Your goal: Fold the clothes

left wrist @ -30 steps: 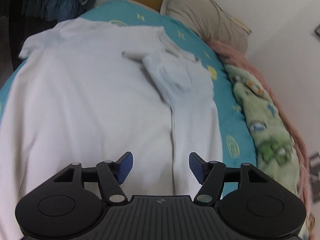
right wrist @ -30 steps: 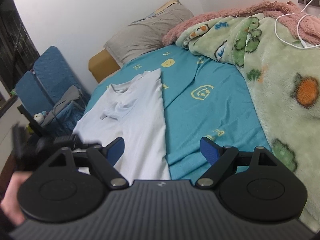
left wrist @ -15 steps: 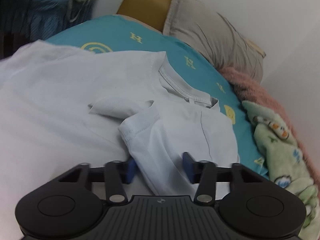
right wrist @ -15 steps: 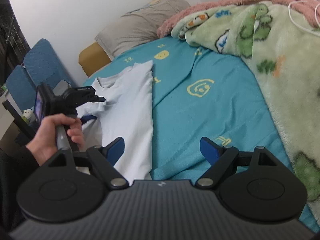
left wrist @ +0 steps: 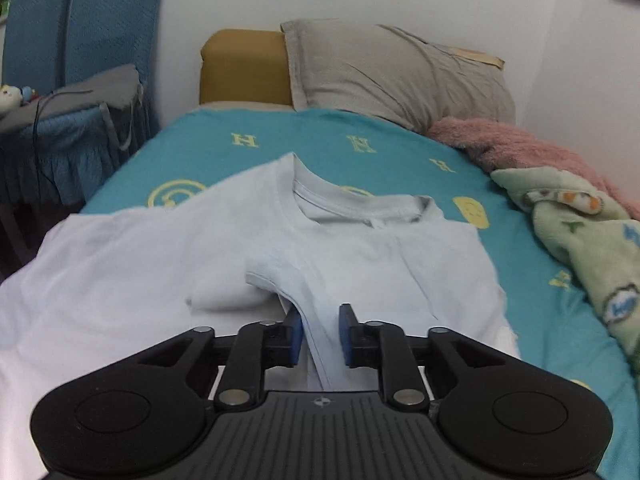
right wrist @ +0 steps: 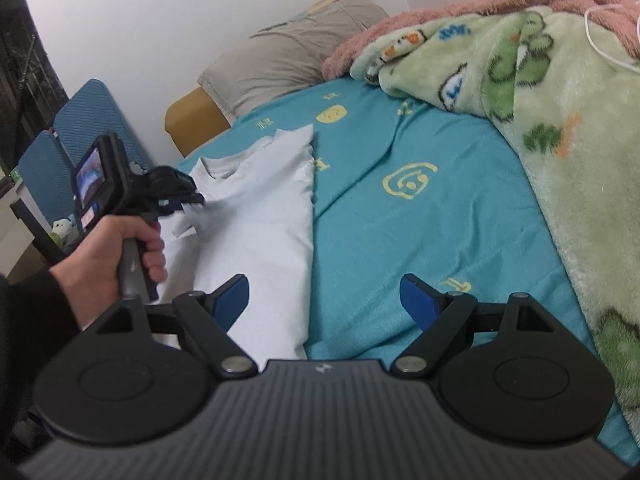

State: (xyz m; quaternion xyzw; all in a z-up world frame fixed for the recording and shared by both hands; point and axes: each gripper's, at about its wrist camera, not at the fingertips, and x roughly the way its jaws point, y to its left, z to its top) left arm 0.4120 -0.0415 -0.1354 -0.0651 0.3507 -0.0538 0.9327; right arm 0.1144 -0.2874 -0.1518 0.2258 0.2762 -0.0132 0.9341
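A pale white T-shirt (left wrist: pixel 360 248) lies flat on the teal bed sheet (left wrist: pixel 240 160), collar toward the pillow, its right side folded in. My left gripper (left wrist: pixel 319 330) has a raised fold of the folded-over sleeve (left wrist: pixel 320 316) between its blue pads. The cloth touches both pads while the jaws are opening. In the right wrist view a hand (right wrist: pixel 100 256) holds that left gripper (right wrist: pixel 192 200) over the T-shirt (right wrist: pixel 260 208), with the sleeve drawn up to its tip. My right gripper (right wrist: pixel 326 300) hovers open and empty over the shirt's hem edge and the sheet (right wrist: pixel 420 220).
A grey pillow (left wrist: pixel 400 76) and a mustard headboard (left wrist: pixel 244 64) stand at the bed's head. A green printed blanket (right wrist: pixel 560 120) and a pink one (left wrist: pixel 500 144) are piled along the right side, with a white cable (right wrist: pixel 608 40) on top. Blue chairs (left wrist: pixel 80 32) stand left of the bed.
My left gripper moved up the shirt toward the collar, and its jaws narrowed around the sleeve fold. The right gripper dipped slightly, still open.
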